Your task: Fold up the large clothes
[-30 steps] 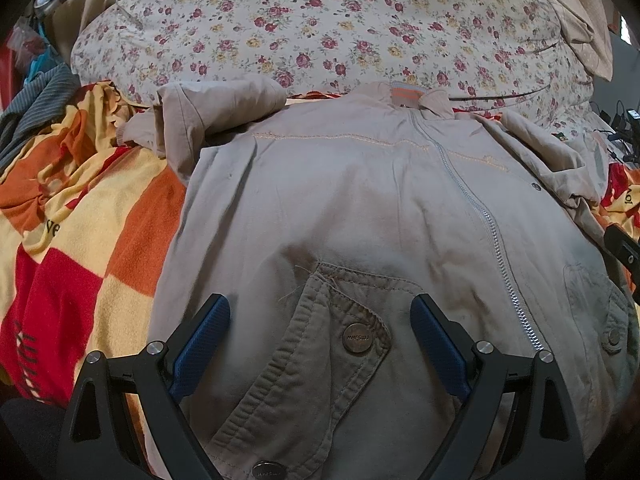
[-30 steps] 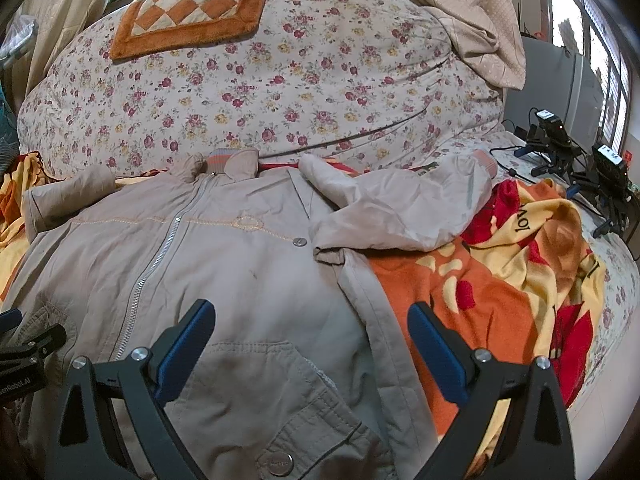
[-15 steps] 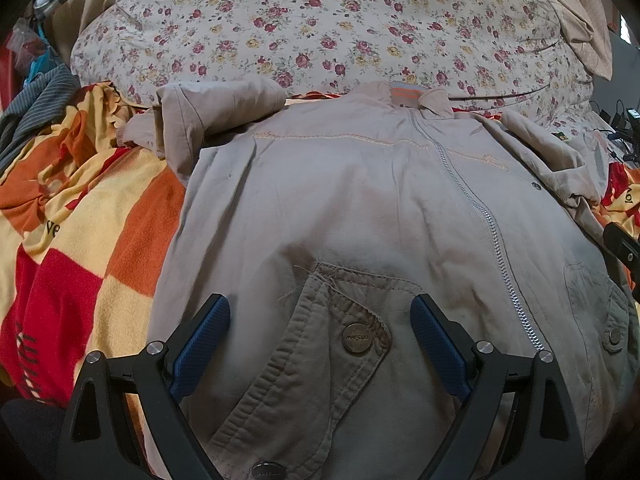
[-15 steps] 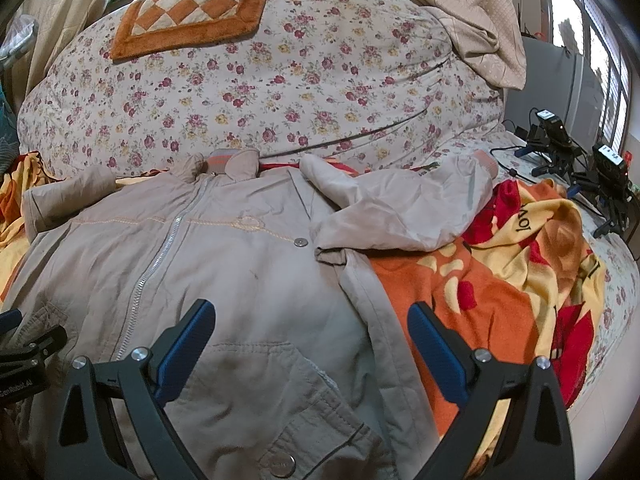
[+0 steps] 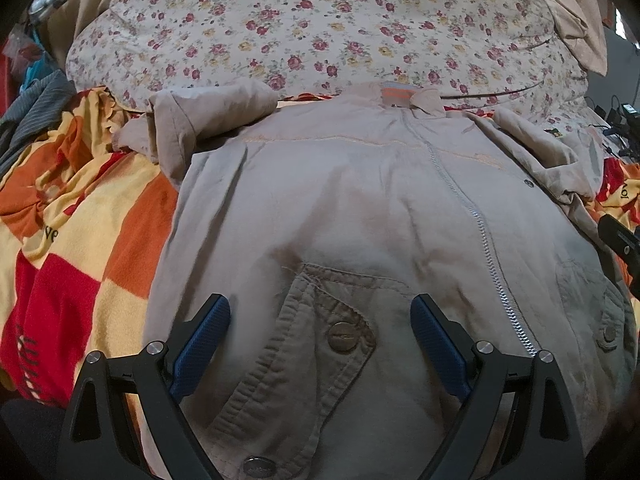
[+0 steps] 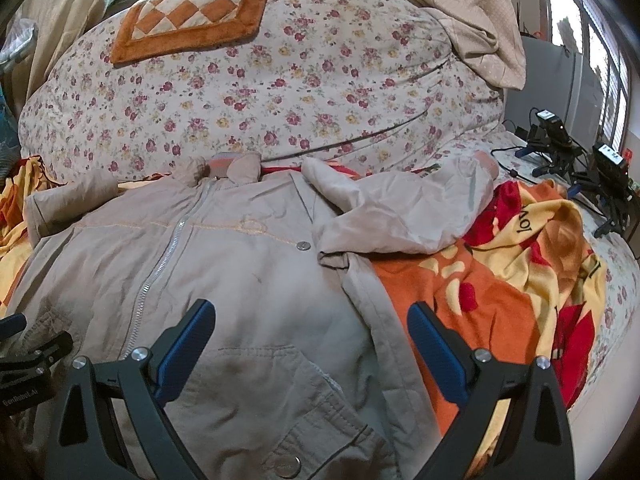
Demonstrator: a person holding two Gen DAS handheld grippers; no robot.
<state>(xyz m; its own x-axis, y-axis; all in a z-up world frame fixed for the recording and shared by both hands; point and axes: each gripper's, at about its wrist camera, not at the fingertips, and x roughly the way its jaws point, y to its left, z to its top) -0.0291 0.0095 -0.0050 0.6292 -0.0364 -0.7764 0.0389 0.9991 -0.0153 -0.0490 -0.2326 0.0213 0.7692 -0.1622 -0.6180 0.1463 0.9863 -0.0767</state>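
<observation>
A beige zip-up jacket (image 5: 340, 200) lies front side up on the bed, collar at the far end; it also shows in the right wrist view (image 6: 224, 272). Its left sleeve (image 5: 200, 120) is bunched at the far left. Its right sleeve (image 6: 400, 208) is folded across the blanket. My left gripper (image 5: 320, 320) is open and empty above the lower left pocket (image 5: 320, 340). My right gripper (image 6: 310, 324) is open and empty above the jacket's lower right edge.
A red, orange and yellow blanket (image 5: 80, 220) covers the bed under the jacket and shows on the right (image 6: 500, 300). A big floral duvet (image 6: 280, 92) is piled behind. Black devices with cables (image 6: 580, 160) sit at the far right.
</observation>
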